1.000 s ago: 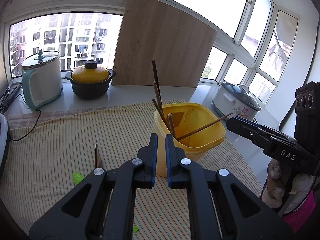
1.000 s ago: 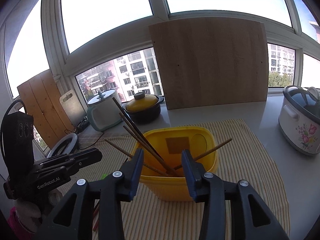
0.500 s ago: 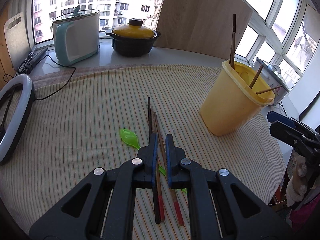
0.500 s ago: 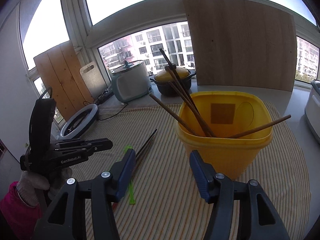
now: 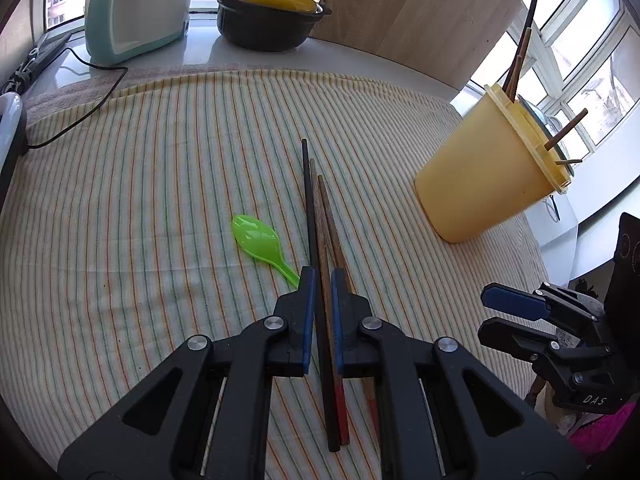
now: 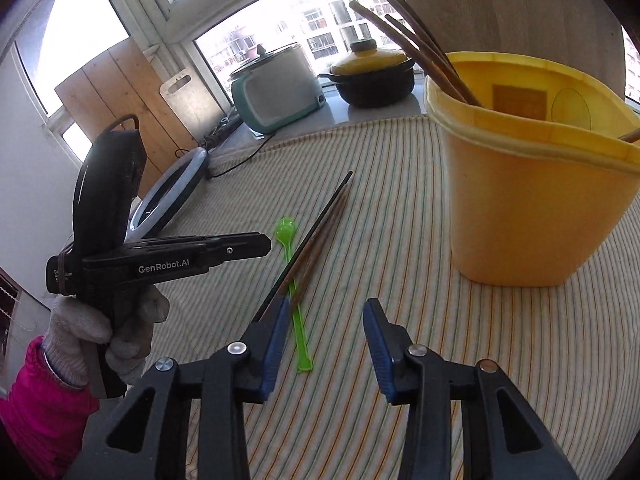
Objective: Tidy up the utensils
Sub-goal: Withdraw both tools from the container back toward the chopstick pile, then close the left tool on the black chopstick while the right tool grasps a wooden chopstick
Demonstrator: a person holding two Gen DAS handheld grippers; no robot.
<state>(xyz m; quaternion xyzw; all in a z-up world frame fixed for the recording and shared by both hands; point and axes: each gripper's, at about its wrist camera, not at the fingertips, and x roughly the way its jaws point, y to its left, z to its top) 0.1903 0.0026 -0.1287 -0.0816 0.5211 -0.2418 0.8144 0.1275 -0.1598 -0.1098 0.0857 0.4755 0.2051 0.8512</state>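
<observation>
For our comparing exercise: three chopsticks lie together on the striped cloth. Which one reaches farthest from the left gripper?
The black chopstick, leftmost of the three beside the green spoon. Its tip extends past both brown chopsticks, which stop short.

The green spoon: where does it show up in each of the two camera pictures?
Left wrist view: the green spoon lies left of centre on the striped cloth, left of the loose chopsticks.
Right wrist view: the spoon lies below centre, again beside the chopsticks.
Shared landmark: the yellow bucket, at the right in both.
</observation>
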